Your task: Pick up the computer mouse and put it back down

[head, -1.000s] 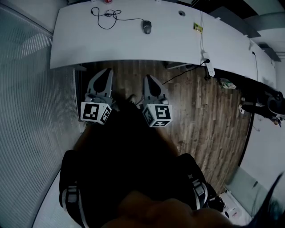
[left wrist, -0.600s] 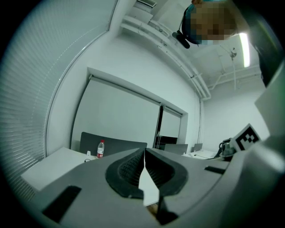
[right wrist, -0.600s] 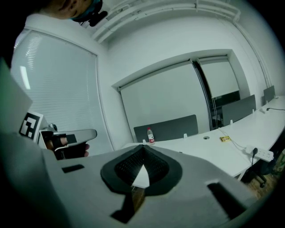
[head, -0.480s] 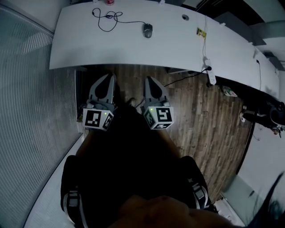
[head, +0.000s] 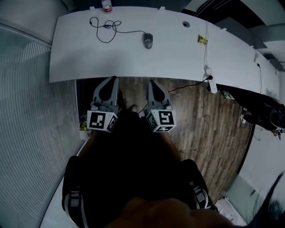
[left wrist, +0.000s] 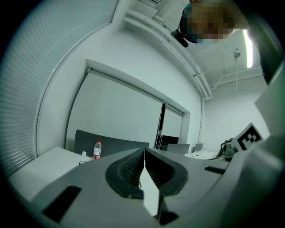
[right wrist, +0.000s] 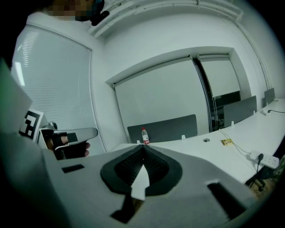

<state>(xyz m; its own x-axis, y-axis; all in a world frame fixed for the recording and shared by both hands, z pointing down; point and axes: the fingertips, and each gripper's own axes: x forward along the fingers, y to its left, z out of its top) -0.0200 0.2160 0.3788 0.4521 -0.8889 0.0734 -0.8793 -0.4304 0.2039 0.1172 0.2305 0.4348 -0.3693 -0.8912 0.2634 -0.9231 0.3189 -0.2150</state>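
Step in hand, as judged: the approach, before any pick. Nothing is grasped yet.

Task's thing: the computer mouse (head: 148,40) lies on the white counter (head: 178,53), toward its far side and a little left of the middle in the head view. Its cable (head: 131,32) runs left from it and ends in a loose coil. A bottle (head: 106,6) stands at the far edge beyond the coil. A power strip (head: 211,83) hangs off the near edge further right.

Grippers: the left gripper (head: 112,81) and the right gripper (head: 153,83) hover side by side over the wooden floor (head: 200,120), tips just short of the counter's near edge. Both are well apart from the mouse. The right one sits nearly in line with it.

Jaws: clenched on both sides. Each gripper view shows the ribbed pads meeting at the tip with nothing between them. Neither gripper view shows the mouse; the gripper bodies block the low part of each picture.

Next move, as judged: carry one gripper, likely the right, forward over the counter to the mouse. The jaws must part first, wide enough to straddle the body. The trailing cable may drag when the mouse lifts, so a short lift seems enough.
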